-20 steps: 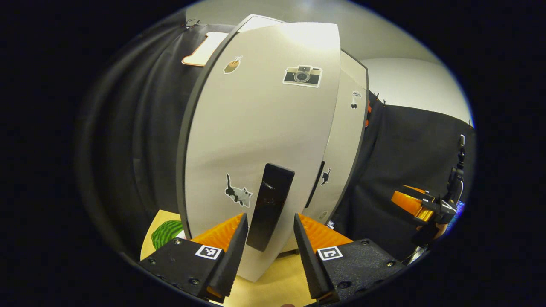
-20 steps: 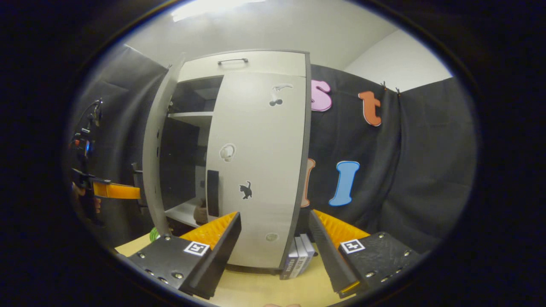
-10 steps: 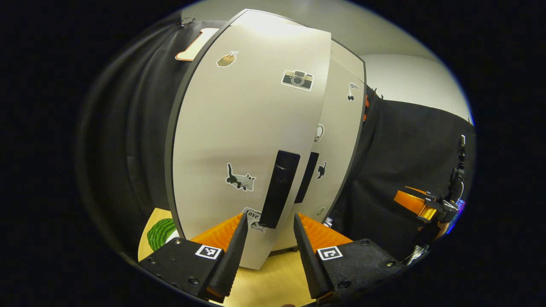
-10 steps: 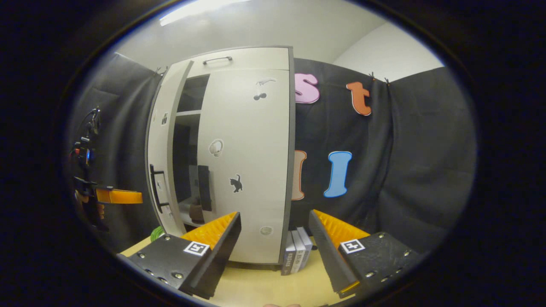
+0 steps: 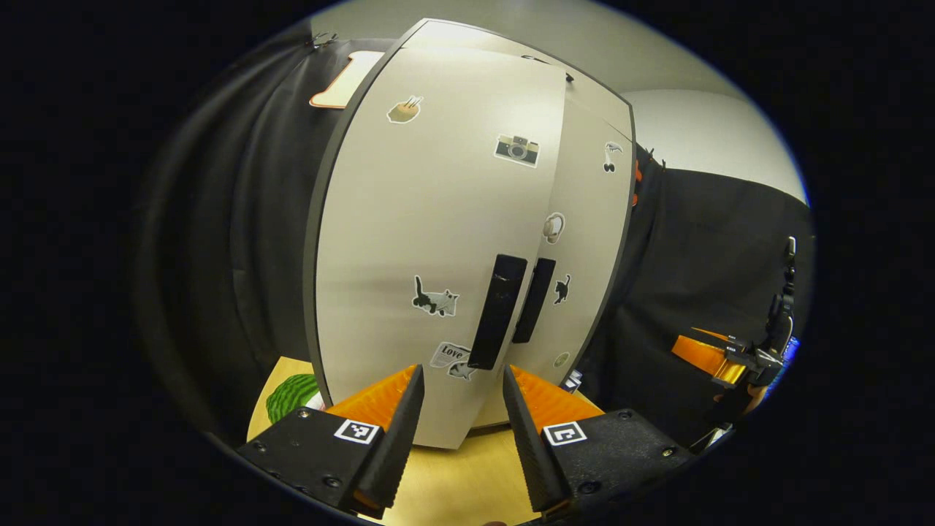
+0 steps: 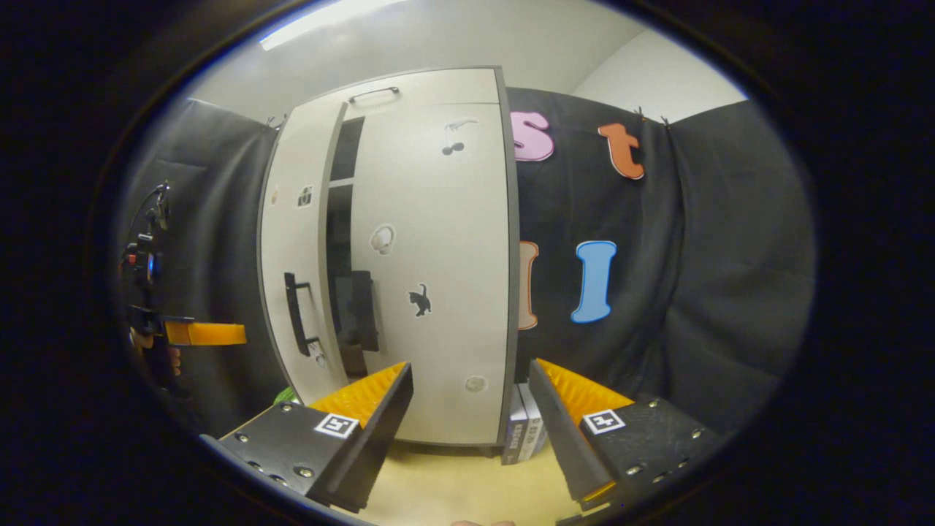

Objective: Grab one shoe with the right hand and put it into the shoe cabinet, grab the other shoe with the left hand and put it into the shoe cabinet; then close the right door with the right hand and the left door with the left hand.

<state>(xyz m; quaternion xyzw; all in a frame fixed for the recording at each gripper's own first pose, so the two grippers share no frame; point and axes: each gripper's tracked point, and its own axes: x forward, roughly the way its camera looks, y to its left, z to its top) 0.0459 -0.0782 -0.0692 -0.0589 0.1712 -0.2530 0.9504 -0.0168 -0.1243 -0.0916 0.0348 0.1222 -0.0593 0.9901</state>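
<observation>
The shoe cabinet [image 6: 438, 256] stands upright on the wooden table [image 6: 453, 489], its long axis vertical, backed against the black cloth wall. Its right door [image 6: 438, 292] lies flat against the carcass. Its left door [image 5: 431, 241] stands almost shut; in the right gripper view a narrow dark gap remains between the two doors, with a shelf edge visible inside. Both dark door handles run vertically: the left door handle [image 5: 497, 312] and the right door handle [image 5: 534, 300] sit just beside each other at the meeting edges.

The left gripper [image 5: 459, 431] is held level, facing the left door just below its handle, jaws apart, touching nothing. The right gripper [image 6: 471, 431] is held level before the cabinet's lower right corner, jaws apart, empty.

Some books [image 6: 527, 437] stand at the cabinet's right foot. A green object [image 5: 292, 398] lies at the table's left edge.
</observation>
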